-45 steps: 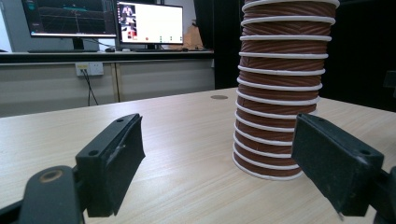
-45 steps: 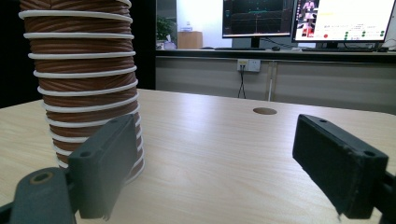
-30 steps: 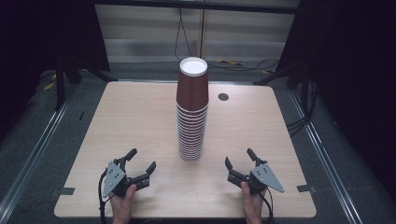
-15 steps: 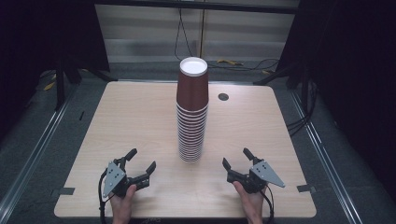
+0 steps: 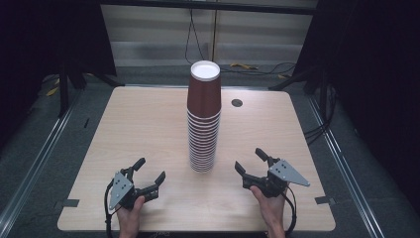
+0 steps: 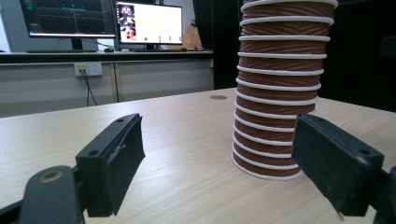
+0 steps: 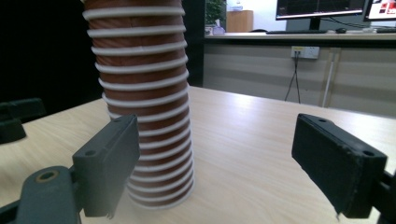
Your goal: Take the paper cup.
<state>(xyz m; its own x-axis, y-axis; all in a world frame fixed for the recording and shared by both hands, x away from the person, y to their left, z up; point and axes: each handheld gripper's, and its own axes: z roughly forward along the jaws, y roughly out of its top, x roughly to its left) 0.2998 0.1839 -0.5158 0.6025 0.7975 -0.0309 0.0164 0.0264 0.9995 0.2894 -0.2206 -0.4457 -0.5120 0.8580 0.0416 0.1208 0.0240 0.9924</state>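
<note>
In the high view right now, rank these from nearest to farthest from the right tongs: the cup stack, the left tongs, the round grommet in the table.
1. Cup stack: its base stands just to the left of the right tongs, near the table's middle.
2. Left tongs: across the near edge, beyond the stack's base.
3. Round grommet: at the far side of the table, right of the stack.

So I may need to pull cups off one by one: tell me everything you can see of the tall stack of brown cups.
The tall stack of brown paper-looking cups stands upside down and upright near the middle of the light wooden table. White rolled rims ring its lower part; the top cup shows its full brown wall and white base. Nothing touches it except the table: the left gripper and right gripper sit open, apart from it, on either side.
</note>
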